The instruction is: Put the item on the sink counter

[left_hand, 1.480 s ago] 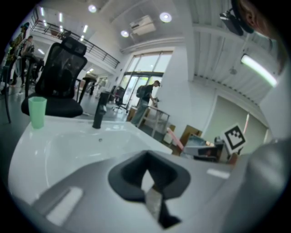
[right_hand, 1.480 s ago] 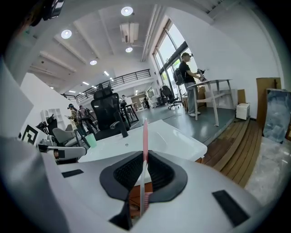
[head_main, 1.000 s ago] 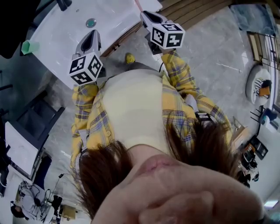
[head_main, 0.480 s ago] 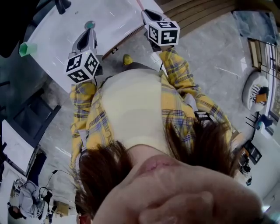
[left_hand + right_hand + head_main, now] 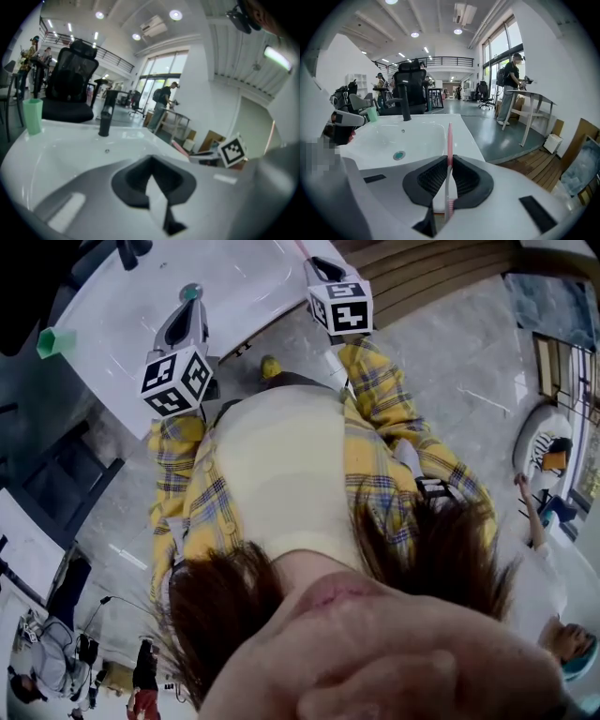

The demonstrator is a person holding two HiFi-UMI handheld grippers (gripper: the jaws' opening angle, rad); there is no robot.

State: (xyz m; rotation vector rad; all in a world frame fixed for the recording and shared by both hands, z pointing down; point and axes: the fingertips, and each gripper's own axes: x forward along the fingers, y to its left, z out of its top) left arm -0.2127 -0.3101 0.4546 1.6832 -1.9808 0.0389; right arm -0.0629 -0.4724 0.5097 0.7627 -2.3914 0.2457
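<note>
My right gripper [image 5: 448,164] has its jaws pinching one pink toothbrush [image 5: 449,136]. The brush stands on edge between the pads, handle pointing away toward the far side and bristles at the near end. I judge the mid-shaft hold is there so that the brush can be lowered flat without the jaws striking the surface [image 5: 465,133]. The brush hangs in the air over the near right rim of the white sink, not yet resting on anything.

My left gripper [image 5: 151,165] has its jaws pressed together with nothing between them. It sits over the basin [image 5: 389,138], near the drain [image 5: 399,155], and I take it as simply parked out of the way, since one gripper is enough for so light a thing.

By my count there are two grippers and one toothbrush. There is also one black faucet [image 5: 405,105] at the far rim, one drain, and one green cup [image 5: 33,116] at the far left corner. The flat strip right of the basin looks bare, so it seems the natural place to lay the brush.
</note>
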